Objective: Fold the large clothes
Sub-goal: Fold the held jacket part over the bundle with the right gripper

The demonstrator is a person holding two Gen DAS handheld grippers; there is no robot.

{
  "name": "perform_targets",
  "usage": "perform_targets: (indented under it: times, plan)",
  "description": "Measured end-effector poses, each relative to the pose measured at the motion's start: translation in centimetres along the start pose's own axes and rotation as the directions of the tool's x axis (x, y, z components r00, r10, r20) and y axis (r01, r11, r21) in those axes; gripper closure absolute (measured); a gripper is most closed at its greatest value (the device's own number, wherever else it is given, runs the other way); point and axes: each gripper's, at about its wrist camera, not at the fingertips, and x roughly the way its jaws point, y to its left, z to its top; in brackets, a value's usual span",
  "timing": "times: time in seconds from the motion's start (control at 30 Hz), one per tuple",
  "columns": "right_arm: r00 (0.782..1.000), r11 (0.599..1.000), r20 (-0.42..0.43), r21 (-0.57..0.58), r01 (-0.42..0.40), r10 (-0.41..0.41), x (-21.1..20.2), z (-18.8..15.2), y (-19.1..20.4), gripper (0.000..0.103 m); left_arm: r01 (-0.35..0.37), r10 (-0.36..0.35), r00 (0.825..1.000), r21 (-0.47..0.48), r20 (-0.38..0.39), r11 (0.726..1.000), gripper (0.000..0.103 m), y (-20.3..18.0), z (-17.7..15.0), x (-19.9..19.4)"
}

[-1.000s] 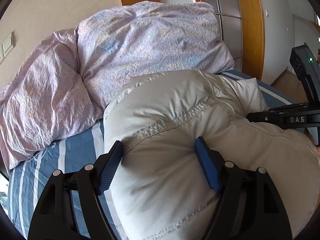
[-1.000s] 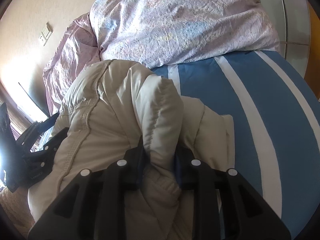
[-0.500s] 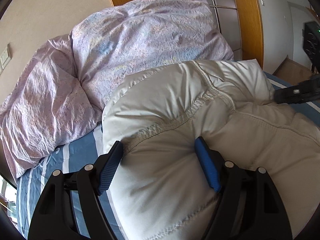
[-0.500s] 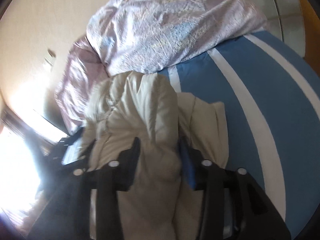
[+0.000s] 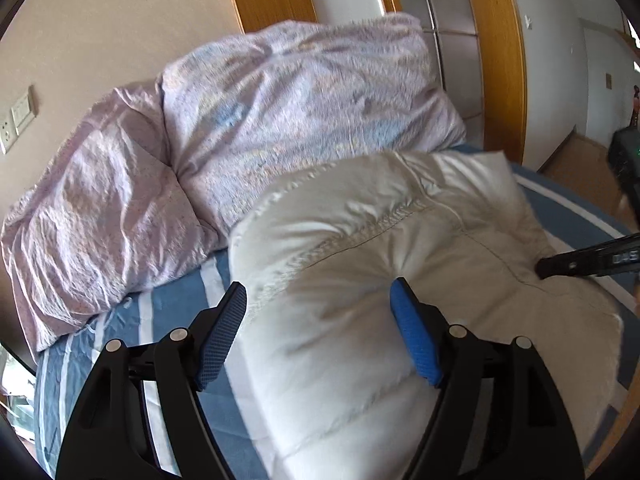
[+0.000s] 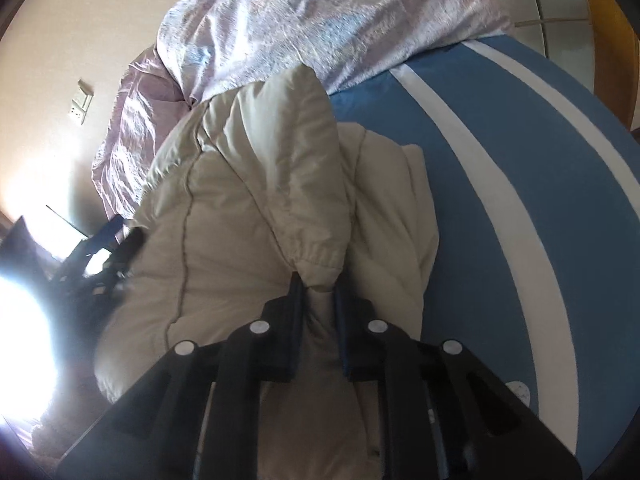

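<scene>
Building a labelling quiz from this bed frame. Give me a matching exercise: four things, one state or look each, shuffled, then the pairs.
Things:
1. left gripper
2. right gripper
3. puffy jacket
4. bedsheet

States:
A. blue with white stripes
B. fingers set wide around a thick bulge of padding
C. cream, quilted, bunched on the bed
D. fingers just closed, pinching a narrow fold

Pairs: 1-B, 2-D, 3-C, 4-A

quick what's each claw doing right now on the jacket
Left claw: clamped wide on the puffy jacket.
Right claw: just closed, pinching a jacket fold.
</scene>
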Motion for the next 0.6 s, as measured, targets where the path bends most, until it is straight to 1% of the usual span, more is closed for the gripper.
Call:
perform_targets:
  times: [0.03,0.1,0.23,0.3,0.33,0.37,0.47,0.5,0.57,0.6]
  plan:
    - [1.0,1.0,0.0,0.005,-0.005,0.005,0.1,-0.1,-0.2,0.088,-0.01,0.01,1.0,0.003,0.003,1.0,0.024,0.3,-0.1,-0.4]
    - [1.0,1.0,0.002,0.01,-0.009,0.009,0.2,-0.2,-0.4,0.088,-0.003,0.003,1.0,-0.001,-0.008,1.0,0.023,0.7,-0.2,-0.4]
    - [0.999,0.999,0.016,0.021,-0.03,0.029,0.5,-0.5,-0.9,0.088,0.028,-0.029,0.998,-0.026,-0.052,0.999,0.022,0.6,-0.8,0.9]
    - [0.999,0.999,0.022,0.027,-0.037,0.036,0.5,-0.7,-0.9,0.087,0.056,-0.06,0.995,-0.046,-0.085,0.997,0.022,0.2,-1.0,1.8]
    - [0.999,0.999,0.023,0.028,-0.036,0.036,0.5,-0.7,-1.0,0.087,0.077,-0.084,0.991,-0.068,-0.104,0.995,0.022,0.0,-1.0,2.4]
    - [0.999,0.999,0.026,0.022,-0.031,0.03,0.4,-0.7,-0.8,0.087,0.084,-0.093,0.989,-0.078,-0.113,0.993,0.022,0.0,-1.1,2.8]
    - [0.999,1.0,0.036,0.008,-0.012,0.012,-0.4,-0.2,-0.2,0.085,0.086,-0.095,0.987,-0.075,-0.13,0.993,0.022,-0.2,-1.3,3.3]
    - [0.999,1.0,0.045,0.014,-0.009,0.008,-0.8,0.1,-0.1,0.082,0.086,-0.095,0.987,-0.075,-0.132,0.993,0.022,-0.1,-1.4,3.3]
    - [0.995,1.0,0.097,0.022,-0.009,0.006,-2.1,1.1,0.3,0.079,0.086,-0.096,0.986,-0.077,-0.135,0.993,0.022,0.0,-1.6,3.4]
    - [0.99,1.0,0.142,0.026,0.006,-0.009,-2.8,1.8,0.5,0.072,0.085,-0.096,0.986,-0.078,-0.138,0.993,0.022,0.0,-1.6,3.5]
